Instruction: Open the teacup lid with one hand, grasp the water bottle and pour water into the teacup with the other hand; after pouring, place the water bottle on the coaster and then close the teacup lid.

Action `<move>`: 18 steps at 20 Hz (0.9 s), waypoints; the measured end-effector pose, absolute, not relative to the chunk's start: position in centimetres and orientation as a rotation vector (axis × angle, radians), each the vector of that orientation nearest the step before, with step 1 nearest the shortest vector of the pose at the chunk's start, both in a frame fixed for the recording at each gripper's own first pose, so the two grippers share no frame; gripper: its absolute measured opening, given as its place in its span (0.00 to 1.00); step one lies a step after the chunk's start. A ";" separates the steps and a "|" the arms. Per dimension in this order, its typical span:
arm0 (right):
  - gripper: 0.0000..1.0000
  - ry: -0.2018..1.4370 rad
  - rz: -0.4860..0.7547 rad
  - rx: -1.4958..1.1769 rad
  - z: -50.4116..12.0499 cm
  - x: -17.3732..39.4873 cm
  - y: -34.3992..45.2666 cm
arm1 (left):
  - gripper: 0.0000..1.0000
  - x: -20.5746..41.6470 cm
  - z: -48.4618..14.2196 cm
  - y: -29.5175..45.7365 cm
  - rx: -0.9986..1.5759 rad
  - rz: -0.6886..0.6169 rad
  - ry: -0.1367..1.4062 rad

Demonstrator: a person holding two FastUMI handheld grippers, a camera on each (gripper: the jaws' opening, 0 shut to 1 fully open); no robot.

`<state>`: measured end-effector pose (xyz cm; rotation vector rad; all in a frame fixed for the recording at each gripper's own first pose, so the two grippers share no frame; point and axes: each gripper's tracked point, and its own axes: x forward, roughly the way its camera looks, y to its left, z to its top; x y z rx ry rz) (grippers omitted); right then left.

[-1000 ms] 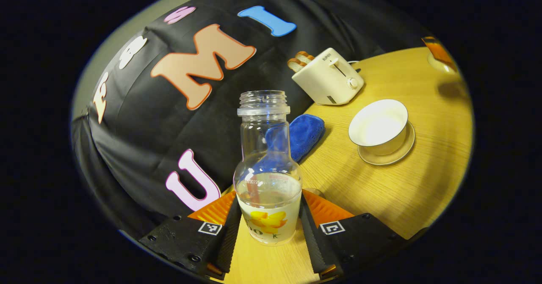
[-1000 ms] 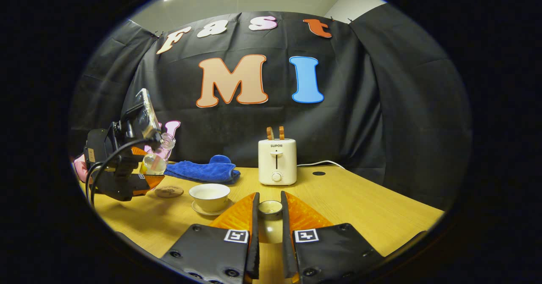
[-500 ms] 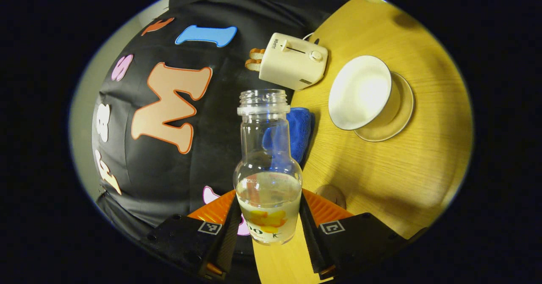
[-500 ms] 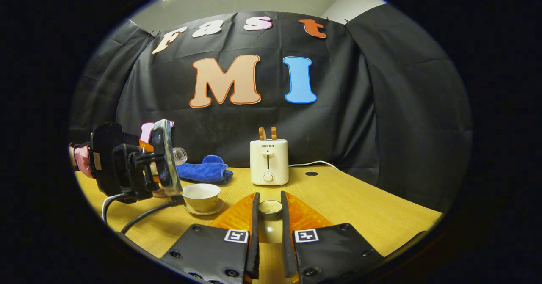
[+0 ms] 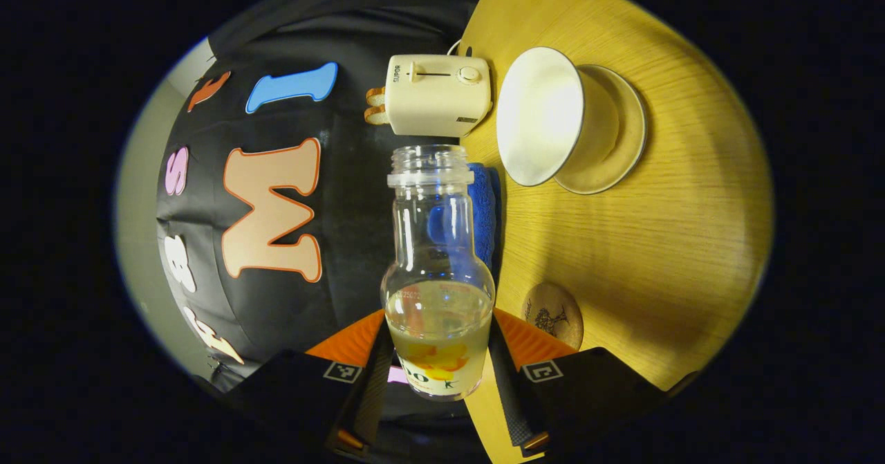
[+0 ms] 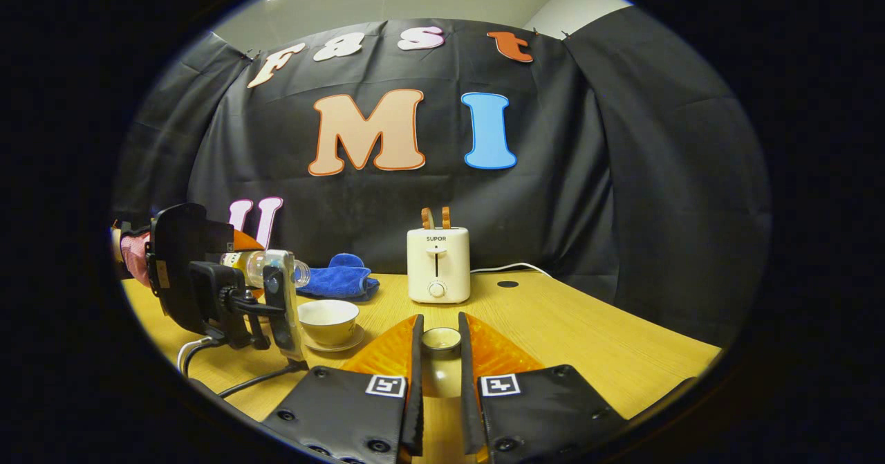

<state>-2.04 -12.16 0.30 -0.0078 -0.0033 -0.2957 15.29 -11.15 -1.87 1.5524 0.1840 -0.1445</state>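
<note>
While the right tool holds the small teacup lid pinched between its two fingers, low over the tabletop, the left tool has tipped the water bottle far over. Both fingers of the left tool press on the bottle's lower part, where the yellowish water sits. In the right gripper view the bottle now lies almost flat in the air, and its open mouth points toward the teacup and hangs just up and to the left of it.

One second ago the bottle leaned only a little. Half a second ago it leaned more. Now it is on its side, so the tipping has gone on the whole time. In the left gripper view the room has turned too: the teacup on its saucer has slid up toward the top, and the toaster has come above the bottle's mouth. The round coaster now shows fully beside the fingers.

I think this means the pour is about to start. I see no water running out yet, and I cannot tell if the cup has any water in it. The bottle may need to come closer over the cup, or the water could land on the tabletop. The lid has stayed in the same spot, waiting.
</note>
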 end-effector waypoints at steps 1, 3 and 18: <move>0.25 -0.003 -0.295 -0.008 0.3 -2.0 -12.1 | 0.68 15.3 -1.7 -11.2 1.564 -0.144 0.180; 0.25 -0.004 -0.295 -0.009 0.3 -2.0 -12.1 | 0.69 15.3 -1.3 -11.4 1.605 -0.139 0.167; 0.24 -0.002 -0.291 -0.009 0.3 -2.0 -12.1 | 0.69 15.3 0.0 -11.5 1.845 -0.127 0.132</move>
